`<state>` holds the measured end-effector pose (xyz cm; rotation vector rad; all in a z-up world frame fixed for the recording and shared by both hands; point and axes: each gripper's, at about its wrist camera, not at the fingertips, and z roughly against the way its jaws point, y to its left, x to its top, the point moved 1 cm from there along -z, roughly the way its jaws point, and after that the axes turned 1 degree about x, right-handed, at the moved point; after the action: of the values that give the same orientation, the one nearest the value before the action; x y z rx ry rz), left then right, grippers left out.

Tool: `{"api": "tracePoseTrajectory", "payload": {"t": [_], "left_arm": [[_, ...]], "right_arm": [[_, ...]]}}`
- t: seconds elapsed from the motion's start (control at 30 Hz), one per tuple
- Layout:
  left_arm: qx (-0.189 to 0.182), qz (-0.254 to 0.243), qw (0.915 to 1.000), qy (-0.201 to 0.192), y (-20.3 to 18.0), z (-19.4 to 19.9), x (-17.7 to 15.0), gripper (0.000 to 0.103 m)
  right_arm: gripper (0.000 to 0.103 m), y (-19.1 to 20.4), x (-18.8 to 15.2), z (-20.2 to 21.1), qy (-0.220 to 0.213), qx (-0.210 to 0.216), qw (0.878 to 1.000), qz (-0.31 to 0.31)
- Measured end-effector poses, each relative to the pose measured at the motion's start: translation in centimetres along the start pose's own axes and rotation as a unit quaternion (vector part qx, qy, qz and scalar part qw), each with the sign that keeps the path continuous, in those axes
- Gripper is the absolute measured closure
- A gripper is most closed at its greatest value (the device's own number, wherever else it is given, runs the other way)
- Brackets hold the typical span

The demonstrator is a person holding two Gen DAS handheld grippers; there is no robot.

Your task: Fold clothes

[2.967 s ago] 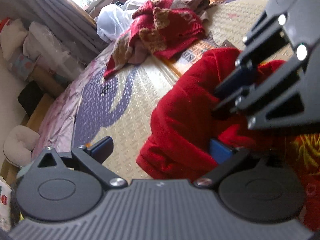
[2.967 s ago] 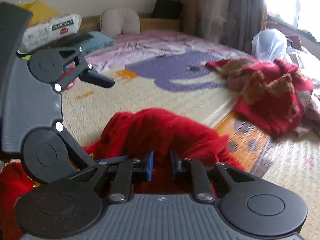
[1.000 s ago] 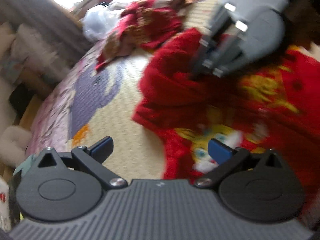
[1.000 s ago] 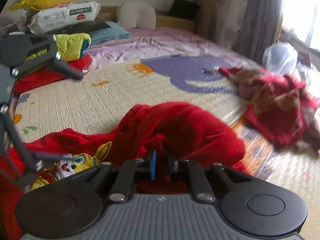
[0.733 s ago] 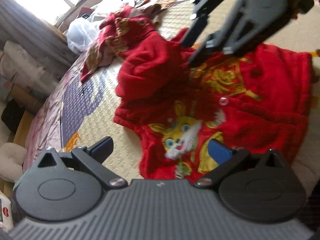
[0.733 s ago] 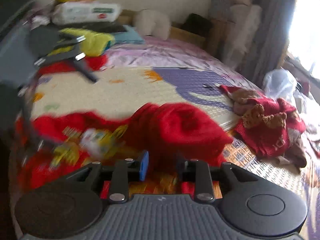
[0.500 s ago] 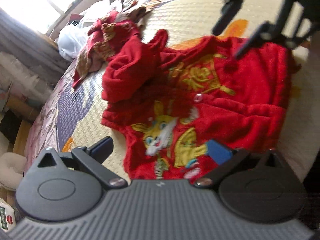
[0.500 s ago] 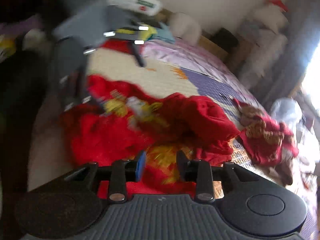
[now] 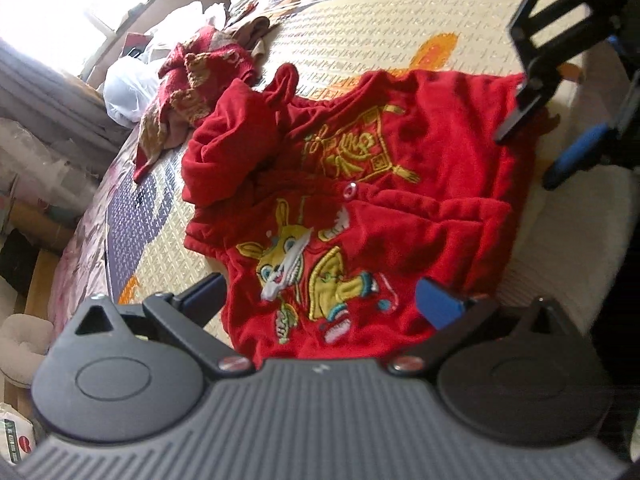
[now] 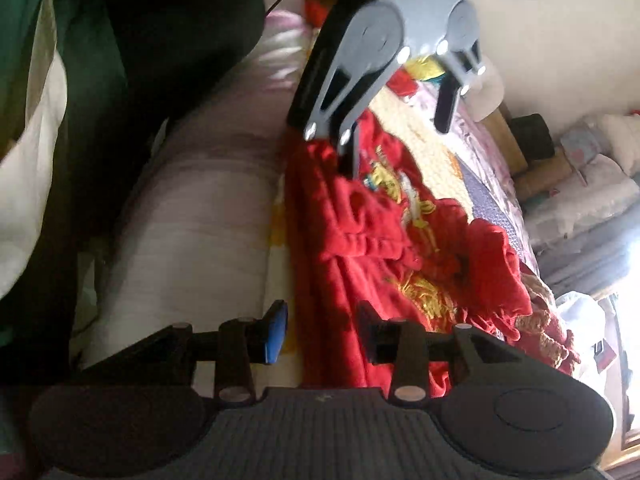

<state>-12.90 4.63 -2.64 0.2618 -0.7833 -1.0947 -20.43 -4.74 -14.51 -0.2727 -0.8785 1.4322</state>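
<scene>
A red child's jacket [image 9: 400,208] with yellow embroidery and a cartoon rabbit lies spread on the patterned mat, one sleeve folded over its upper left. My left gripper [image 9: 320,300] is open above the jacket's near hem and holds nothing. My right gripper [image 10: 322,334] is open over the jacket's [image 10: 360,248] edge near the mat's rim and holds nothing. It also shows in the left wrist view [image 9: 536,152] at the jacket's right edge. The left gripper shows in the right wrist view [image 10: 396,124] above the jacket's far end.
A heap of red and tan knitwear [image 9: 196,84] and a white plastic bag [image 9: 128,84] lie beyond the jacket. The mat [image 9: 400,28] stretches away past them. A person's dark clothing [image 10: 140,60] is at the mat's near edge. Bags and curtains line the wall.
Both grippers let go of the red sleeve and pulled back. The right gripper opened and swung to the jacket's side edge. The jacket now lies spread with the sleeve folded in.
</scene>
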Motion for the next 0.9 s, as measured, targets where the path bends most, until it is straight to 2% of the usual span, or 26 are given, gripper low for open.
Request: {"api": "tracePoseTrajectory", "payload": {"t": [0.1,0.23,0.4,0.6,0.67,0.7,0.77,0.9], "left_arm": [[-0.014,-0.016,0.9998,-0.002,-0.9,0.7,-0.5,0.000],[-0.040,-0.064,0.9971,0.003,-3.2,1.2,-1.5,0.000],[-0.031,-0.111,0.9932,0.018,-6.0,0.0,-2.8,0.000],[-0.024,-0.102,0.9944,0.013,-6.4,-0.8,-2.9,0.000],[-0.019,-0.091,0.9957,0.010,-6.0,-0.8,-2.7,0.000],[-0.013,-0.085,0.9963,0.009,-5.7,-0.7,-2.7,0.000],[-0.003,-0.076,0.9971,0.005,-5.3,-0.5,-2.6,0.000],[0.008,-0.063,0.9980,-0.007,-4.7,0.1,-2.0,0.000]], "right_arm": [[0.061,0.5,0.0,-0.5,0.007,-0.006,1.000,0.008],[0.060,0.7,0.3,-0.7,0.008,-0.017,1.000,0.008],[0.059,0.7,0.4,-1.0,0.011,-0.033,0.999,0.013],[0.060,1.4,0.8,-2.4,0.018,-0.068,0.996,0.056],[0.063,1.4,0.9,-3.0,0.015,-0.078,0.995,0.068],[0.066,1.3,1.0,-3.1,0.012,-0.076,0.995,0.063],[0.083,0.3,1.2,-2.7,0.004,-0.066,0.997,0.027],[0.086,-2.8,1.1,-1.4,-0.022,-0.049,0.996,-0.073]]}}
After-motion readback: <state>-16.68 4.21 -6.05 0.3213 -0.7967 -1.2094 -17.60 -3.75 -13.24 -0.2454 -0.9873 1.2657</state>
